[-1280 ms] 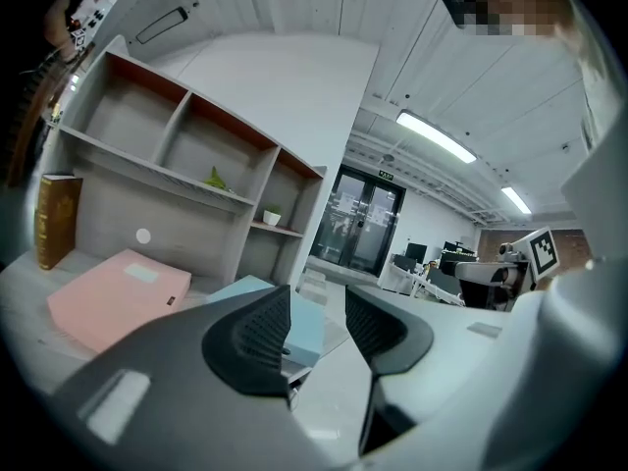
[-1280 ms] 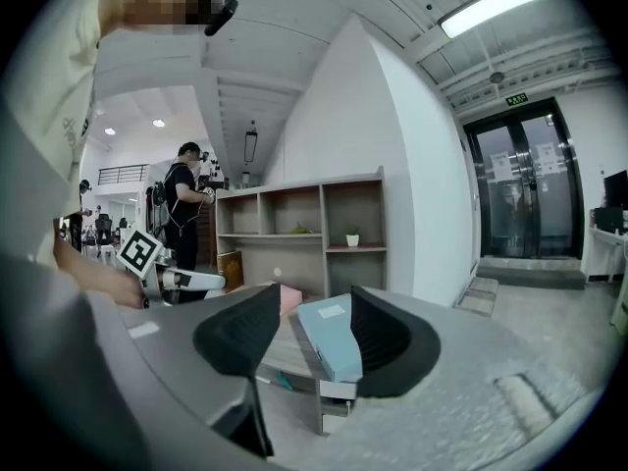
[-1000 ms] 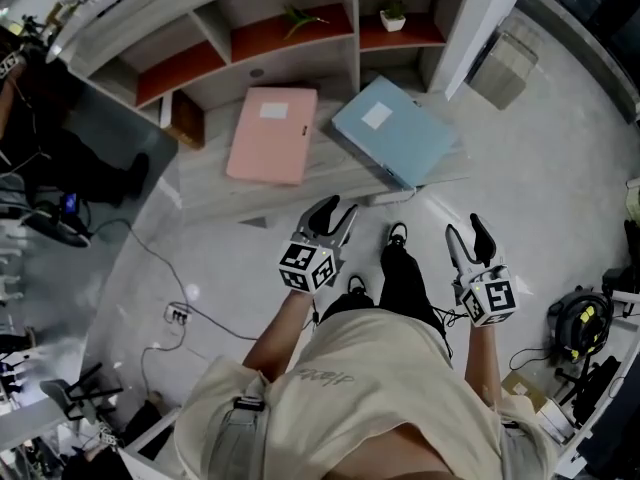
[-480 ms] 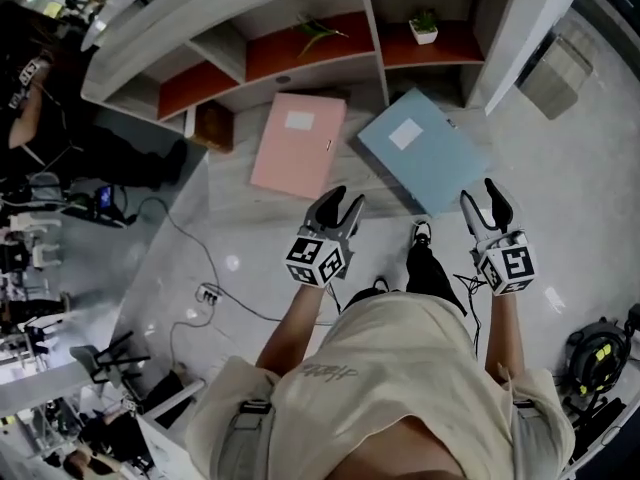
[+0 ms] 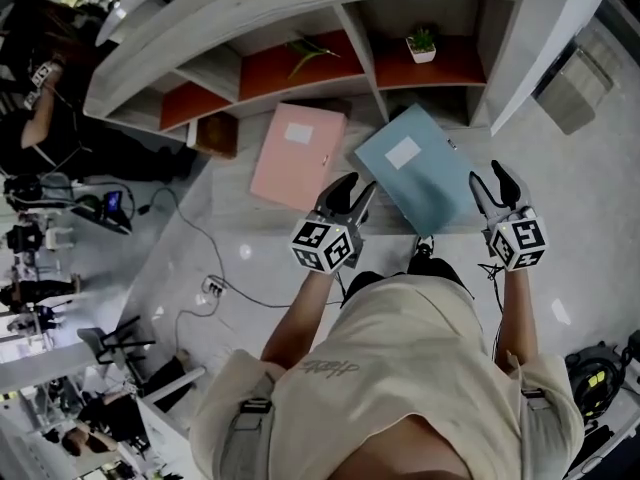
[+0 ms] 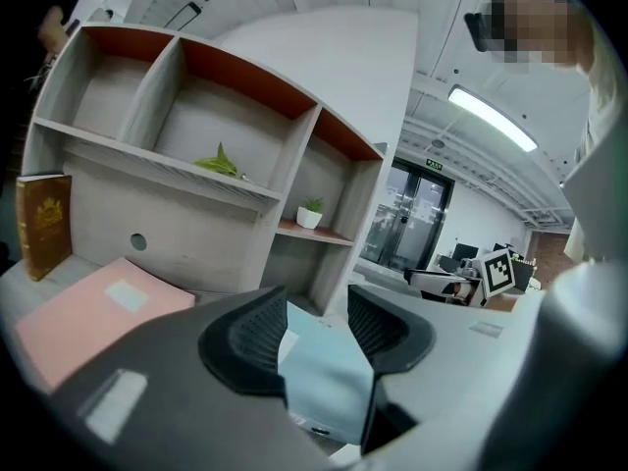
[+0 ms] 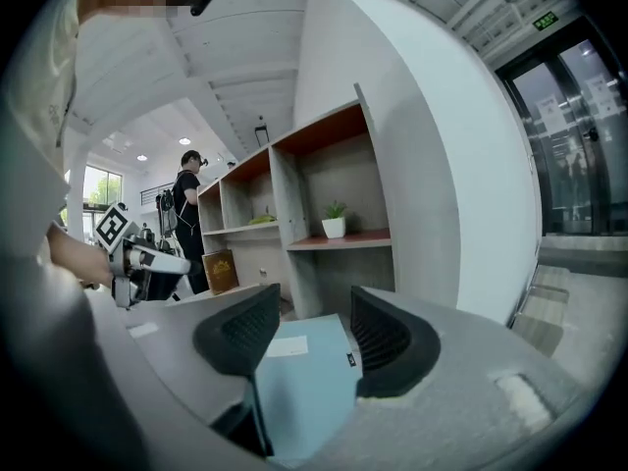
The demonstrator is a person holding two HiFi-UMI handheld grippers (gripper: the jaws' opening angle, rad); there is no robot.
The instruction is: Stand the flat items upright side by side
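Observation:
A pink folder (image 5: 297, 156) and a blue folder (image 5: 415, 171) lie flat side by side on the grey desk (image 5: 235, 183) under the shelves. My left gripper (image 5: 352, 190) hovers at the desk's near edge, between the two folders. It is open and its jaws have just opened a little further, with nothing between them. In the left gripper view (image 6: 316, 307) the blue folder (image 6: 324, 371) shows beyond the jaws and the pink folder (image 6: 88, 317) lies at the left. My right gripper (image 5: 490, 178) stands open by the blue folder's right corner, and its own view (image 7: 312, 307) looks over the blue folder (image 7: 299, 381).
A brown book (image 5: 217, 133) stands upright at the desk's left end. The shelf unit (image 5: 350, 28) holds a small potted plant (image 5: 421, 45) and a green leaf (image 5: 305, 53). A person (image 5: 40, 78) stands at the far left. Cables (image 5: 215, 288) trail over the floor.
Both grippers have moved forward to the desk's near edge. The folders have not moved.

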